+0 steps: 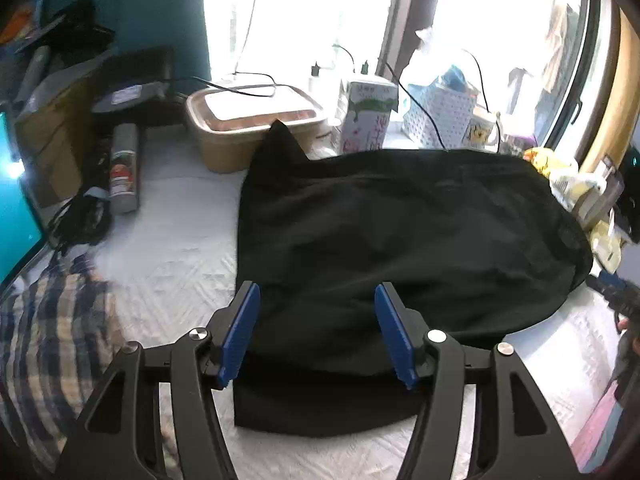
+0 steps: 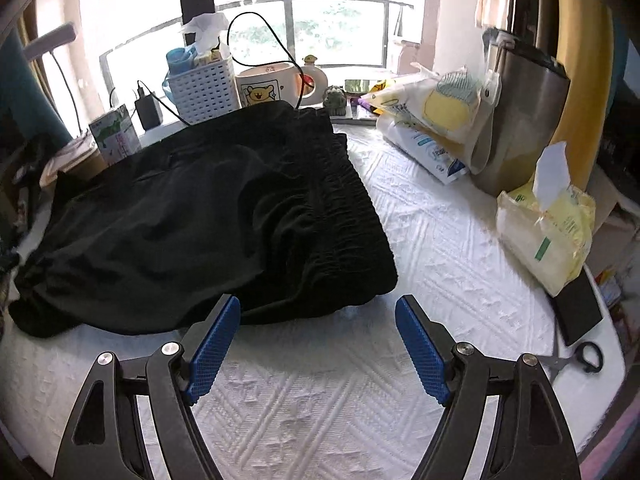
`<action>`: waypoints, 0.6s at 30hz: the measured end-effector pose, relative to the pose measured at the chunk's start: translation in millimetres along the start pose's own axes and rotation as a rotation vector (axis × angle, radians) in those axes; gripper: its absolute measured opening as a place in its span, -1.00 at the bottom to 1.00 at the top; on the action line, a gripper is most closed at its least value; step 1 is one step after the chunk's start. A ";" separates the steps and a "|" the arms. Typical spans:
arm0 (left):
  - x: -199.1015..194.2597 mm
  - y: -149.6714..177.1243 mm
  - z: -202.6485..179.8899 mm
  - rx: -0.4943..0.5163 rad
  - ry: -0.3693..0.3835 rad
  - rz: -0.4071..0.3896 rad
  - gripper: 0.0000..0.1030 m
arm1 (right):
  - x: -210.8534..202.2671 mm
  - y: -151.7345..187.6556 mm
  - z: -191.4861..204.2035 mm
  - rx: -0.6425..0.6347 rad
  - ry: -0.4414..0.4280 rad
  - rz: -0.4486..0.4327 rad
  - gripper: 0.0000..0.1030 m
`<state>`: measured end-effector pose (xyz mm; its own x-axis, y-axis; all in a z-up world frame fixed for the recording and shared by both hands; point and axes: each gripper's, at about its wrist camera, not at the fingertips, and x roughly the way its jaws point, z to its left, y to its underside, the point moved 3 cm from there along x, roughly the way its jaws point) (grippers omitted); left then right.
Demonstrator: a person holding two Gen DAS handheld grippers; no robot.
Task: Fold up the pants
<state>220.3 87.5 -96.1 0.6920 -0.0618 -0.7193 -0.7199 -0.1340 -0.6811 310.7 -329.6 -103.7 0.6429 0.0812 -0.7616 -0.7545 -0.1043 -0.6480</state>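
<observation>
Black pants (image 1: 400,240) lie folded in a broad pile on a white quilted cover (image 1: 172,280). In the right wrist view the pants (image 2: 200,208) show a gathered elastic waistband (image 2: 340,200) on their right side. My left gripper (image 1: 316,292) hovers over the near left part of the pile. Its blue pads (image 1: 240,332) stand apart and press on nothing. My right gripper (image 2: 318,304) is open at the near edge of the pants, just in front of the waistband corner, above the white cover (image 2: 304,400). Neither gripper holds cloth.
Behind the pants stand a brown lidded box (image 1: 248,128), a carton (image 1: 370,116), a white basket (image 2: 200,88) and a mug (image 2: 266,84), with cables. A spray can (image 1: 125,168) and plaid cloth (image 1: 52,332) lie left. A tissue pack (image 2: 548,232), scissors (image 2: 580,356) and metal bin (image 2: 520,120) sit right.
</observation>
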 end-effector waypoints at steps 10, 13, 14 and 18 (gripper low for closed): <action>-13.6 2.4 -20.5 0.004 -0.006 -0.024 0.16 | -3.5 2.4 9.0 0.100 -0.174 -0.002 0.60; -13.5 4.8 -34.6 0.026 0.002 -0.014 0.16 | 5.9 7.7 16.8 0.119 -0.233 0.029 0.62; -12.6 5.3 -39.8 0.037 0.003 -0.010 0.16 | 10.9 9.7 16.4 0.137 -0.253 0.049 0.62; -8.7 5.7 -51.8 0.047 0.005 0.004 0.16 | 19.9 8.6 10.7 0.208 -0.336 0.067 0.73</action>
<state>213.0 36.1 -86.7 0.6894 -0.0667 -0.7213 -0.7242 -0.0873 -0.6841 315.5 -318.3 -124.4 0.5387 0.4047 -0.7390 -0.8258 0.0800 -0.5582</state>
